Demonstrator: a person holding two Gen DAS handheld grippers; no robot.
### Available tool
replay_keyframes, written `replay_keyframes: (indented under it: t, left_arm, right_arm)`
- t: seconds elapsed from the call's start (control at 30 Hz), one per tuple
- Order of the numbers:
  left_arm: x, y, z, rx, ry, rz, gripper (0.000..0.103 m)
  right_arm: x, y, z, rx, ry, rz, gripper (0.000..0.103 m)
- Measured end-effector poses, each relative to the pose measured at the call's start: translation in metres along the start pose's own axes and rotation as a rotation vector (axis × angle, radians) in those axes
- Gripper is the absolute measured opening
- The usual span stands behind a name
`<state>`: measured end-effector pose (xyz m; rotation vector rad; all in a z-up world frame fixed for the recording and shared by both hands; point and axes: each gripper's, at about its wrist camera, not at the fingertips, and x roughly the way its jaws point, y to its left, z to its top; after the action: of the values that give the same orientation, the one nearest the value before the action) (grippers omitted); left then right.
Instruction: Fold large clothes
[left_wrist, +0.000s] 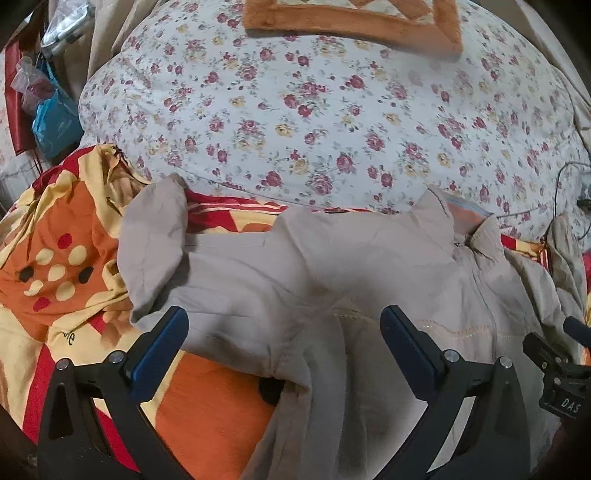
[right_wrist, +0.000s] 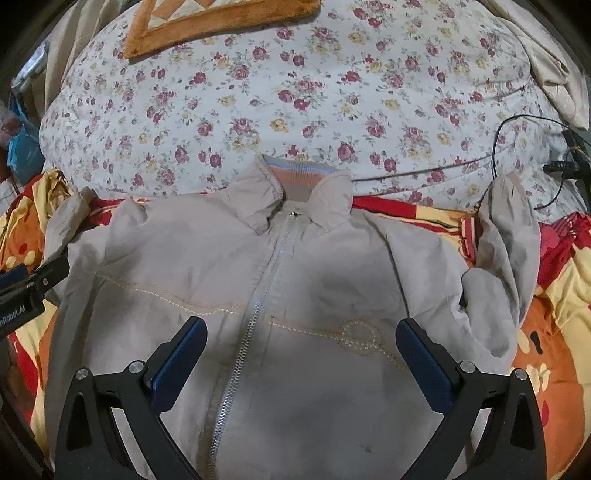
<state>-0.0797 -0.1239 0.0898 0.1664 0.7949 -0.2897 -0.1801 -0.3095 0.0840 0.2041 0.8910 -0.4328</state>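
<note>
Both tongs (left_wrist: 284, 341) (right_wrist: 301, 349) gape above jacket (right_wrist: 295, 288); "DAS" label (left_wrist: 570, 403).

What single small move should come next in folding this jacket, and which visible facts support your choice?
Probably lower the open left gripper onto the left sleeve and pinch it, ready to fold inward. The jacket lies front up and zipped on the blanket, both sleeves spread outward, and neither gripper holds cloth. The right gripper hovers open over the chest.

Beige jacket (right_wrist: 295, 280), floral quilt (right_wrist: 295, 103)
</note>
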Motion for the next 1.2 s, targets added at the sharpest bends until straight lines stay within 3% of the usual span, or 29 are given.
replay_keyframes:
  t: [0.17,0.9,1.0,1.2]
  left_arm:
    - [0.002,-0.008,-0.004,0.039,-0.008,0.012,0.103]
    - [0.017,0.011,0.005,-0.005,0.033,0.037,0.103]
    - [0.027,0.032,0.021,-0.043,0.035,0.092,0.103]
    - [0.090,0.089,0.061,-0.092,0.097,0.309,0.103]
  right_arm:
    - [0.002,0.000,-0.001,-0.001,0.002,-0.004,0.102]
    - [0.009,0.008,-0.004,-0.024,0.024,0.016,0.102]
    - [0.009,0.008,-0.004,-0.024,0.027,0.023,0.102]
    - [0.010,0.005,-0.002,-0.010,0.042,0.059,0.102]
